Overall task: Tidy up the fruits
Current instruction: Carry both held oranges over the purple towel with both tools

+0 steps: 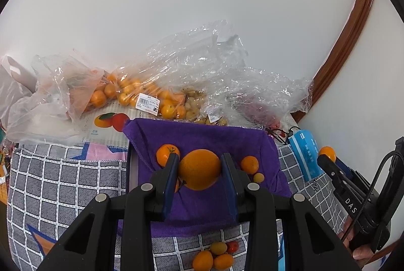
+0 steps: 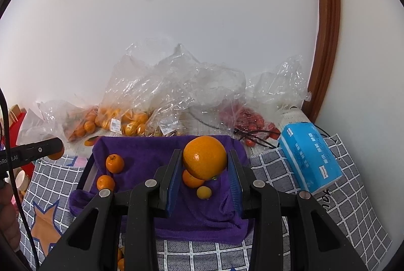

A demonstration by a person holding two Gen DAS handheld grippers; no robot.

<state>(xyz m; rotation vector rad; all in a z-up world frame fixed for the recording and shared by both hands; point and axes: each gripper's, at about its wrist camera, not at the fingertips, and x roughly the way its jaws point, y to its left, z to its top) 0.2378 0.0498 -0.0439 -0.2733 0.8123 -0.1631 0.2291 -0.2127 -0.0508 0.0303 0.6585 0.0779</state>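
Note:
My left gripper (image 1: 200, 170) is shut on a large orange (image 1: 199, 169) and holds it over the purple towel (image 1: 202, 210) that lines a tray. My right gripper (image 2: 205, 165) is shut on another large orange (image 2: 205, 157) above the same towel (image 2: 151, 165). On the towel lie small tangerines (image 2: 115, 163) (image 2: 105, 182), one under the right orange (image 2: 192, 180), and a small yellow fruit (image 2: 204, 192). In the left wrist view a tangerine (image 1: 166, 154), a small orange (image 1: 249, 164) and a yellow fruit (image 1: 258, 177) lie on the towel.
Clear plastic bags of small oranges (image 1: 141, 94) and red fruit (image 2: 247, 119) line the wall. A blue tissue pack (image 2: 310, 159) lies at the right. Several loose small fruits (image 1: 214, 255) lie on the checked cloth (image 1: 63, 182) near the front.

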